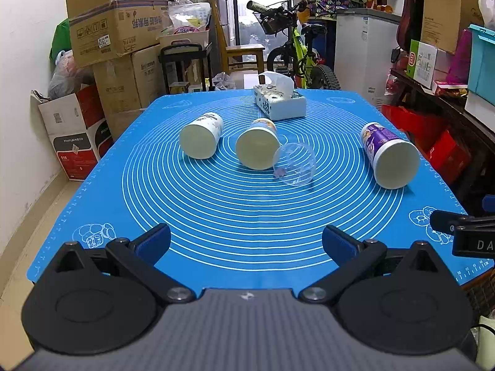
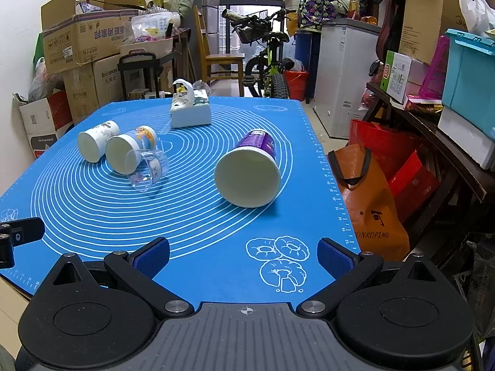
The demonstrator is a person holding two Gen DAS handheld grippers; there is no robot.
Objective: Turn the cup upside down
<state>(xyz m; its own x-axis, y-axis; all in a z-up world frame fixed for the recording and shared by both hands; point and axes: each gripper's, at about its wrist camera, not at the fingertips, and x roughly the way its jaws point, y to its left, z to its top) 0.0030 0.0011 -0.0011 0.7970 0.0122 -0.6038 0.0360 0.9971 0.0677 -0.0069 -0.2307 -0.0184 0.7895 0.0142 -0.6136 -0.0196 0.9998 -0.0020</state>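
Several cups lie on their sides on the blue mat (image 1: 247, 216), mouths toward me. A white printed paper cup (image 1: 201, 135) (image 2: 96, 140) is at the left. A paper cup with orange print (image 1: 258, 143) (image 2: 130, 151) lies in the middle, touching a clear plastic cup (image 1: 294, 164) (image 2: 148, 170). A purple paper cup (image 1: 390, 159) (image 2: 250, 174) lies at the right. My left gripper (image 1: 246, 242) is open and empty above the mat's near edge. My right gripper (image 2: 244, 255) is open and empty, the purple cup just ahead of it.
A tissue box (image 1: 280, 100) (image 2: 191, 109) stands at the mat's far side. Cardboard boxes (image 1: 114, 31) are stacked at the left, a bicycle (image 1: 297, 52) and white freezer (image 1: 365, 52) behind, cluttered shelves (image 2: 433, 108) and an orange bag (image 2: 371, 210) to the right.
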